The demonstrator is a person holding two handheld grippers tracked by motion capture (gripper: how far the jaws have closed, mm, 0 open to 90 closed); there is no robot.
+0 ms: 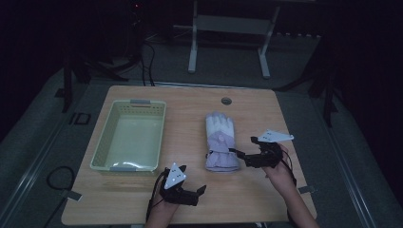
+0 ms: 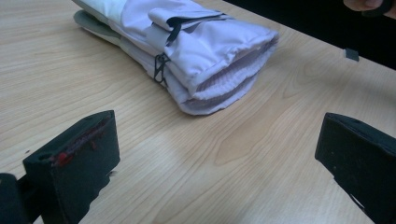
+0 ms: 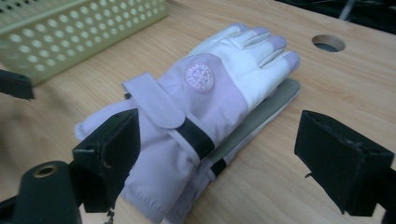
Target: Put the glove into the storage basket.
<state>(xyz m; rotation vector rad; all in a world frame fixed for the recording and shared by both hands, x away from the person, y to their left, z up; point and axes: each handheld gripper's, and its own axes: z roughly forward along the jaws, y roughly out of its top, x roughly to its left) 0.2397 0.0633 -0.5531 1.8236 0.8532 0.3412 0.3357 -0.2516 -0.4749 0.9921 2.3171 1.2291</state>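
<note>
The gloves (image 1: 221, 141) lie flat near the middle of the table (image 1: 190, 199), one stacked on the other, fingers pointing away from the person and cuffs toward the near edge. Stacked like that they could go as one bundle, and the cuff end, thick and padded, looks the easiest part to pinch. The basket (image 1: 128, 135) sits well to the left of the gloves, its long side parallel to them, open top up and nothing inside, so it reads as the likely drop spot.

Right gripper (image 1: 248, 156) now: just beside the gloves' cuff, on their right, held low and nearly level, nose aimed left at the strap. Its jaws are spread wide with nothing between the pads; in the right gripper view the gloves (image 3: 205, 107) lie just ahead of them, untouched. The right hand (image 1: 280, 167) comes in from below and right of the gloves, wrist angled inward.

Left gripper (image 1: 187, 192): near the gloves' cuff but clear of it, below and left, close to the table's near edge. It too lies low and level, pointing right toward the cuff opening (image 2: 229, 79). Jaws parted wide, only bare wood between them. Both tools flank the cuff, neither gripping.
</note>
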